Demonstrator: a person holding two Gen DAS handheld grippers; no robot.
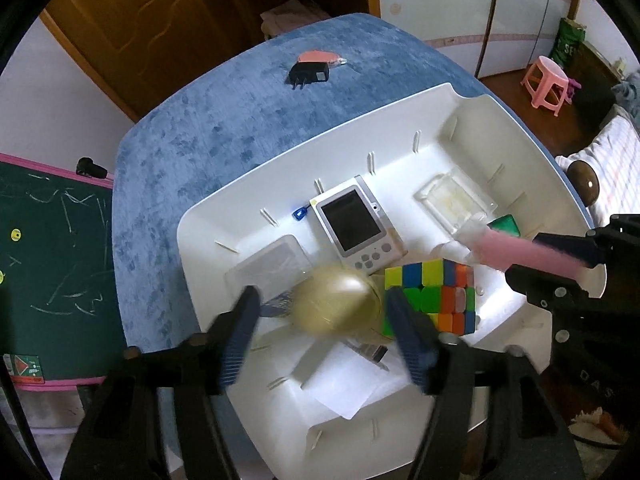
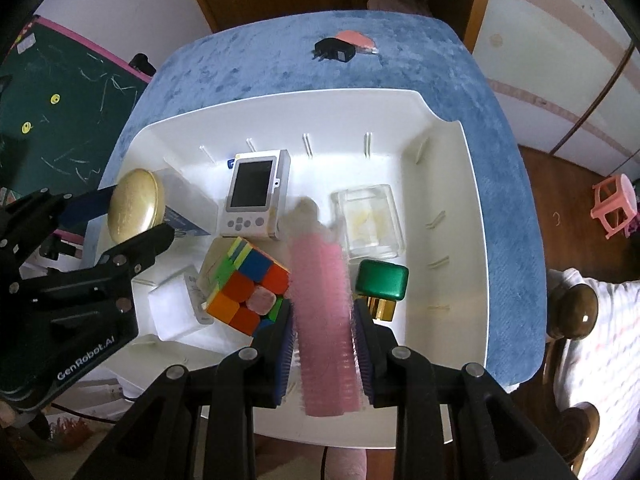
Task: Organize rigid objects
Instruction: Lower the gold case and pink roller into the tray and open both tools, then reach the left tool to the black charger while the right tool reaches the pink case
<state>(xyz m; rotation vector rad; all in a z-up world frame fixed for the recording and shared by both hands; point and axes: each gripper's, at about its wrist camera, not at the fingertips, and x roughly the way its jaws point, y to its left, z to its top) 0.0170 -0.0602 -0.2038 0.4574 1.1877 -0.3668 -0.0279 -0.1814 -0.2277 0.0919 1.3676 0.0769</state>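
Observation:
My left gripper [image 1: 320,304] hangs over the white bin [image 1: 400,112] with its fingers apart around a round gold tin [image 1: 334,304]; from the right wrist view the tin [image 2: 134,208] sits between those fingers, whether touching I cannot tell. My right gripper [image 2: 323,320] is shut on a pink bristly hair roller [image 2: 320,312], held above the bin [image 2: 280,112]; it also shows in the left wrist view [image 1: 532,252]. In the bin lie a Rubik's cube [image 2: 250,284], a white handheld device [image 2: 254,196], a clear box [image 2: 370,220] and a green box [image 2: 382,280].
The bin sits on a blue-covered table [image 1: 200,128]. A black plug adapter [image 1: 308,74] and a pink item [image 1: 316,56] lie on the far part of the cloth. A chalkboard [image 1: 48,260] stands left; a pink stool [image 1: 546,80] and a bed are right.

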